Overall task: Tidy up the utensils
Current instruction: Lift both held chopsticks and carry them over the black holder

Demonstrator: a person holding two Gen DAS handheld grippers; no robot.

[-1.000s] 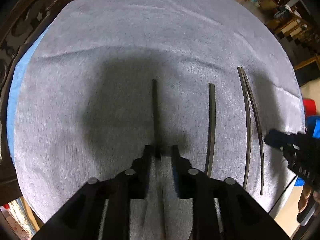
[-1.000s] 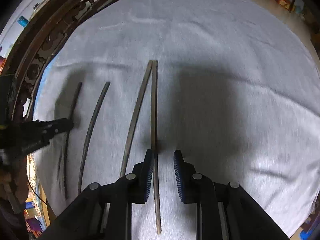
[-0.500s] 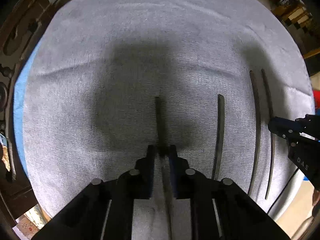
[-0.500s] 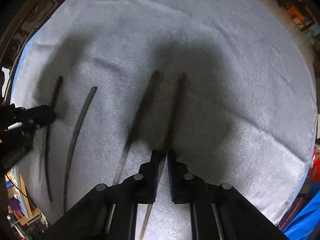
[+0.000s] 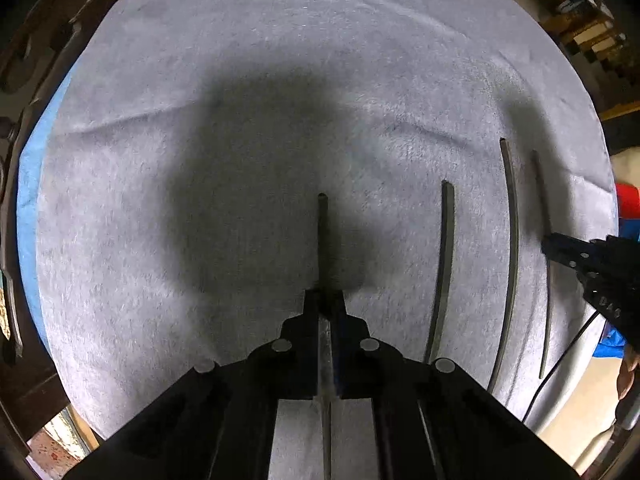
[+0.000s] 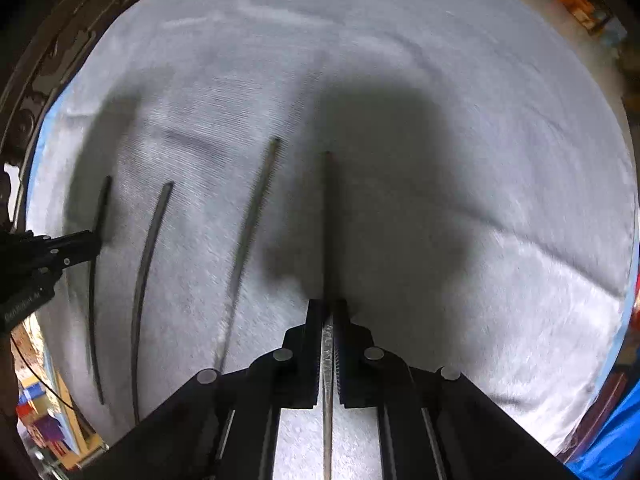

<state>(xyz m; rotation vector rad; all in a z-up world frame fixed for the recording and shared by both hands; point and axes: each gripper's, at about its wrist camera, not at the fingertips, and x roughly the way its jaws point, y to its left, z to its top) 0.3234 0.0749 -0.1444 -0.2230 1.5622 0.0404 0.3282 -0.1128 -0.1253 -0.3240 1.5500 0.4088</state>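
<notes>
Several thin dark chopsticks lie side by side on a grey towel (image 5: pixel 168 168). My left gripper (image 5: pixel 323 296) points straight down, and its jaws are closing with the pads pressed on the leftmost chopstick (image 5: pixel 322 240). In the right wrist view my right gripper (image 6: pixel 329 305) is closing the same way, pads tight on the rightmost chopstick (image 6: pixel 328 220). Two more chopsticks (image 6: pixel 252 220) (image 6: pixel 148 260) lie loose between the held ones. The right gripper's tip (image 5: pixel 550 242) shows at the right edge of the left wrist view. The left gripper's tip (image 6: pixel 94 242) shows at the left edge of the right wrist view.
The towel (image 6: pixel 460 140) has a few creases and lies over a blue sheet (image 5: pixel 30 168). Dark carved wood (image 5: pixel 24 60) borders it on the left. Bare towel spreads to the right of the right gripper and beyond the chopsticks' far ends.
Both grippers' jaws have shut onto their chopsticks. The right gripper's chopstick, which touched its neighbour at the far end, has shifted right and now lies apart from it.
</notes>
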